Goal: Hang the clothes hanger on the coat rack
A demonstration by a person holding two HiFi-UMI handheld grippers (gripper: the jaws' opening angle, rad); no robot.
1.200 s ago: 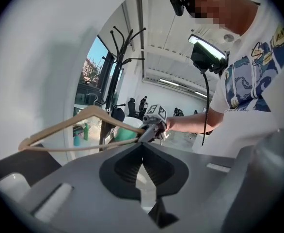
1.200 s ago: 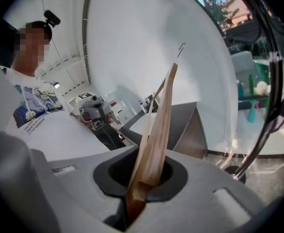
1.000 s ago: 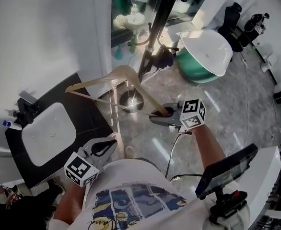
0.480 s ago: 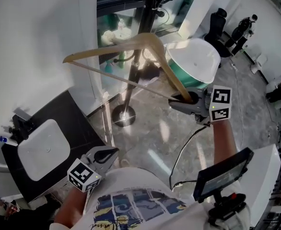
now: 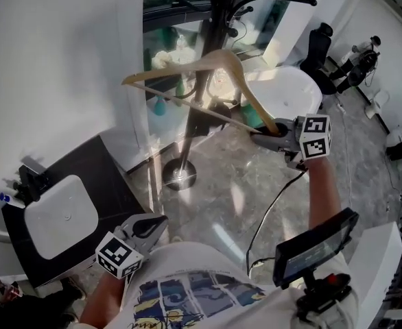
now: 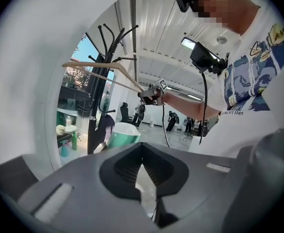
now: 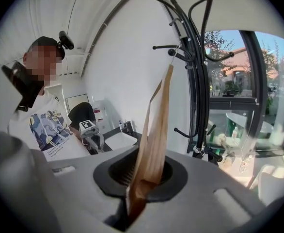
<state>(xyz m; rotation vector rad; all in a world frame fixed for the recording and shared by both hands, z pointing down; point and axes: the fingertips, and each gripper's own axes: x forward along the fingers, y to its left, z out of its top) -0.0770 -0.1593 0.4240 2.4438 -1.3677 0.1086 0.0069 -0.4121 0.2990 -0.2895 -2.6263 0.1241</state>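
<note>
Sunlit office, glossy floor (image 5: 256,184): the right gripper (image 5: 266,137) pinches one end of the wooden hanger (image 5: 221,55), held high just beside the black rack (image 5: 223,5) by the far window, not yet hung. Near left, the left gripper (image 5: 158,222) sits pressed together, empty.

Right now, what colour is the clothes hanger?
The clothes hanger is pale tan wood; the right gripper view shows it best.

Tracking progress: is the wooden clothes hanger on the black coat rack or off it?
Off, apparently: the right hand-held gripper grips one end of the wooden clothes hanger, high beside the black coat rack.
</note>
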